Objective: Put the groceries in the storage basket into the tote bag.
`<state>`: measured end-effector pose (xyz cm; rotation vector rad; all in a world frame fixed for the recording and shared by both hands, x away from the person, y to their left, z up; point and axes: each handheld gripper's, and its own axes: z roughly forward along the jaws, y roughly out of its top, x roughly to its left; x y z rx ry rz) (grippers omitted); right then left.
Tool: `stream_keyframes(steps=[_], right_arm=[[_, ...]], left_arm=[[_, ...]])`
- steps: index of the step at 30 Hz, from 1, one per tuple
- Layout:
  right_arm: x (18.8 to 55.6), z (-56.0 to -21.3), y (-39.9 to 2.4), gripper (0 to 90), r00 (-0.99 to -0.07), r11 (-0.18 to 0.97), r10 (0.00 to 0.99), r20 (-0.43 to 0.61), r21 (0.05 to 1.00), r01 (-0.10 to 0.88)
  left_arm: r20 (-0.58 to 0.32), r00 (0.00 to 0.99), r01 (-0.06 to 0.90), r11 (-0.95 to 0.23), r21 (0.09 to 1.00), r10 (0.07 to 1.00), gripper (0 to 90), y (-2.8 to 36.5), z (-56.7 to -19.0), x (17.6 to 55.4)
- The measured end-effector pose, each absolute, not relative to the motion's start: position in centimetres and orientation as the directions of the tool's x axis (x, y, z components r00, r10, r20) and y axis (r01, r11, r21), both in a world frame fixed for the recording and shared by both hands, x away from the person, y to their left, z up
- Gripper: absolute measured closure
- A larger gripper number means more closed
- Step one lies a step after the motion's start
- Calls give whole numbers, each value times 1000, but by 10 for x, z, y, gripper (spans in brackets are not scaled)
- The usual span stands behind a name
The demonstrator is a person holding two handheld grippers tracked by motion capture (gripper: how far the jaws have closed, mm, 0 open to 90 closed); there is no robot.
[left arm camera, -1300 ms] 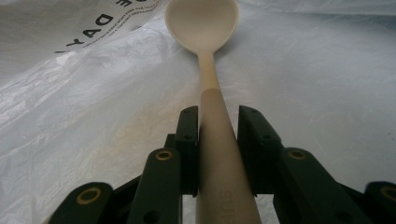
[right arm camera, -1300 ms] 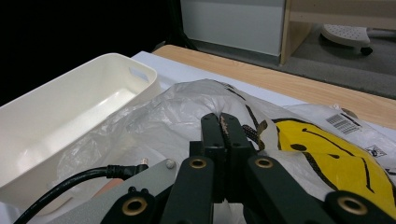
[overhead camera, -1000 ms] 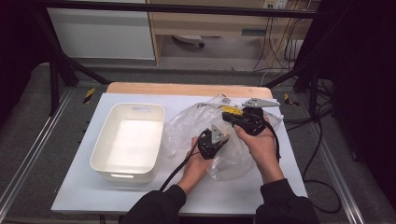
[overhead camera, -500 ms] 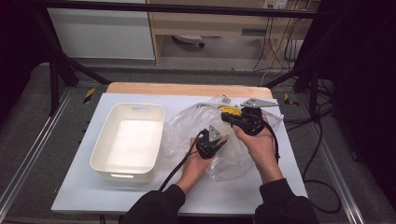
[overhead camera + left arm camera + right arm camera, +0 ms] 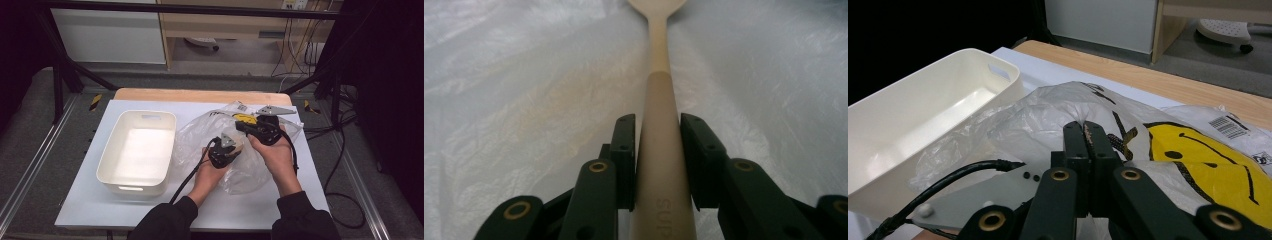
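Wooden spoon [image 5: 663,125] lies inside a clear plastic bag [image 5: 220,131] on the white tabletop [image 5: 310,165], toward its right half, with the handle clamped between the jaws of the left claw [image 5: 658,160] and the bowl end pointing away from it. Letters are pressed into the handle near the jaws. The right claw [image 5: 1084,131] is closed on a fold of the bag's film, beside a yellow smiley face [image 5: 1208,160] printed on it; in the high view this claw [image 5: 239,126] sits just beyond the left claw [image 5: 231,144]. A white plastic bin [image 5: 137,152] with handle cut-outs stands empty near the tabletop's left side, just beside the bag.
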<state>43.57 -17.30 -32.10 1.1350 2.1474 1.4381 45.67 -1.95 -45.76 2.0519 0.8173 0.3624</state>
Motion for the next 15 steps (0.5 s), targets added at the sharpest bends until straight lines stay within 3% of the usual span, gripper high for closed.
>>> stream_keyframes(steps=[15], right_arm=[[435,-323,-173,900,-638,184,753,161,880,438]], left_arm=[[-82,749,451,-415,790,658,693,-20,-459,462]])
